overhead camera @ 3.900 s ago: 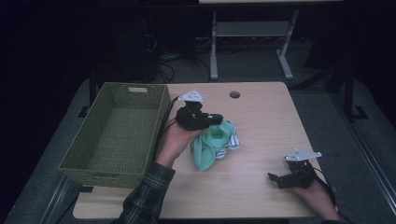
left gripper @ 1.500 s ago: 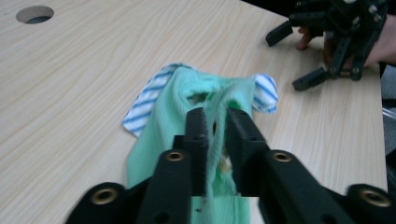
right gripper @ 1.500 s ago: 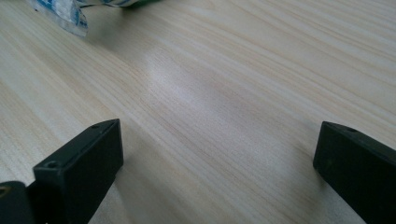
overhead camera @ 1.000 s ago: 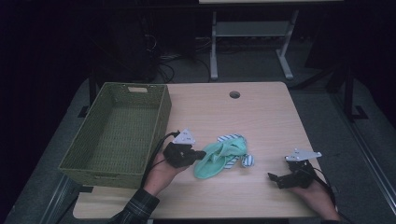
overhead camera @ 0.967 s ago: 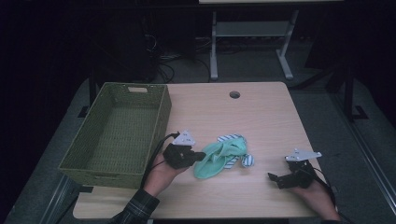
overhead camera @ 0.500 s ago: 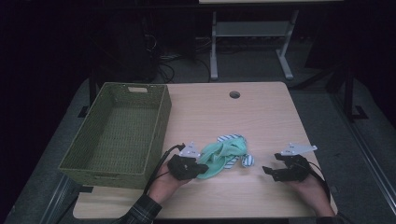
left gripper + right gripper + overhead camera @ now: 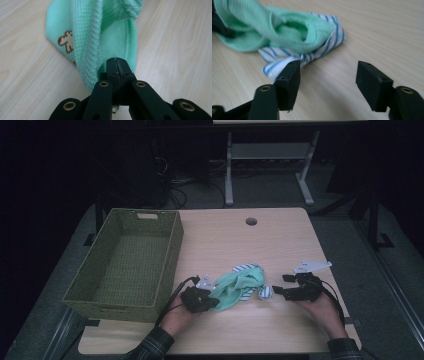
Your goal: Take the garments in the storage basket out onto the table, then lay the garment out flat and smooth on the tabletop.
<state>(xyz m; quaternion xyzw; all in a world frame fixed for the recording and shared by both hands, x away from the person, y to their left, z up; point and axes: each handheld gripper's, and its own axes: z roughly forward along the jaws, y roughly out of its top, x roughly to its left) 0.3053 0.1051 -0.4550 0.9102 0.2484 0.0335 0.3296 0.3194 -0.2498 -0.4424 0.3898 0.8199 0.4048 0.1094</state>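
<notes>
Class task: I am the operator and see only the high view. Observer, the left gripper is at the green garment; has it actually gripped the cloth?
Observer: Yes. In the left gripper view the left gripper has its jaws shut on a fold of the green garment.
Operator: Any print on that cloth?
Observer: A small brown and white animal figure near its edge.
Operator: And the right gripper?
Observer: The right gripper is open; its jaws have just been closing, bare table between them, the blue-striped cloth just ahead of one jaw.

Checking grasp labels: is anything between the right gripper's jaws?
No, the right gripper has open jaws with bare table between them; the striped cloth lies beyond.
</notes>
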